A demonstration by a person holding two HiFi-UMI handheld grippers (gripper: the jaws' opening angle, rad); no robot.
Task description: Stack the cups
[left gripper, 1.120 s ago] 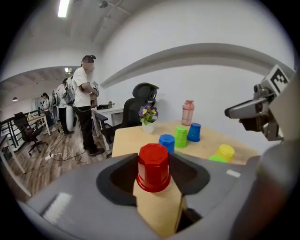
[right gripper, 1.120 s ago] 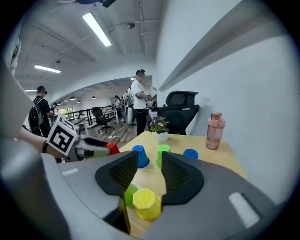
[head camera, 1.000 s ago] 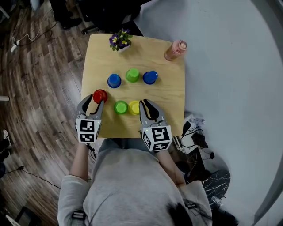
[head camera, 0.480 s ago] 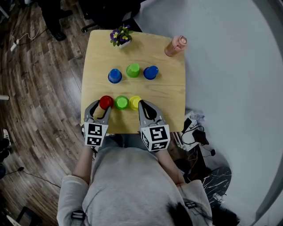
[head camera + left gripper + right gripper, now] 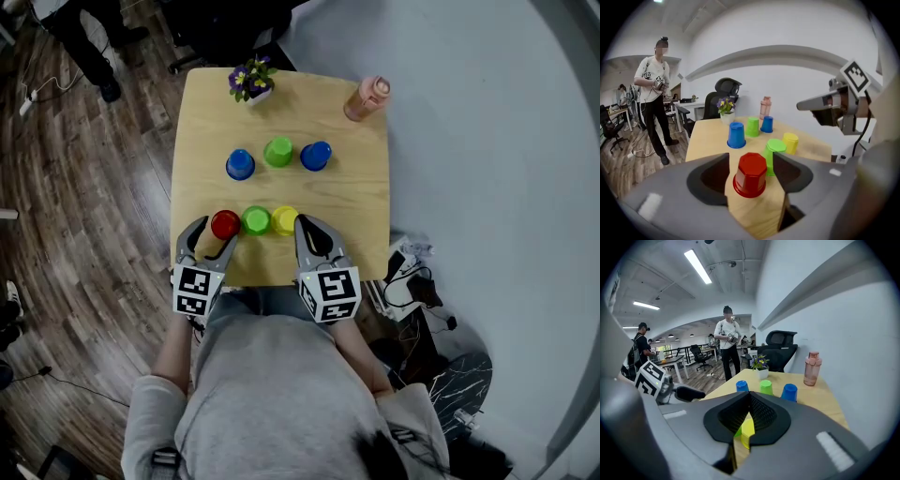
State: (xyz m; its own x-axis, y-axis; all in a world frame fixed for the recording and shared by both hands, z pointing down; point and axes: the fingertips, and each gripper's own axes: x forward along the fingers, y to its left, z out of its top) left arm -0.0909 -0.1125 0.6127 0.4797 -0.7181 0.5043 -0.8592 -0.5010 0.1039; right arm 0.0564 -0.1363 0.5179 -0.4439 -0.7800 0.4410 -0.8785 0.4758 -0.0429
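Six cups stand upside down on the wooden table (image 5: 356,202). In the front row are a red cup (image 5: 225,225), a green cup (image 5: 255,220) and a yellow cup (image 5: 284,220). Behind them stand a blue cup (image 5: 240,165), a green cup (image 5: 277,152) and a second blue cup (image 5: 316,156). My left gripper (image 5: 216,234) is open around the red cup (image 5: 751,173); its jaws have just been opening, with a gap on each side of the cup. My right gripper (image 5: 305,223) is shut on nothing, just short of the yellow cup (image 5: 747,432).
A potted flower (image 5: 253,82) and a pink bottle (image 5: 366,98) stand at the table's far edge. The near edge lies just under both grippers. Cables (image 5: 412,286) lie on the floor to the right. A person (image 5: 654,93) stands beyond the table's left side.
My left gripper carried the red cup rightward beside the front green cup, then its jaws spread off the cup. My right gripper's jaws went from open to shut.
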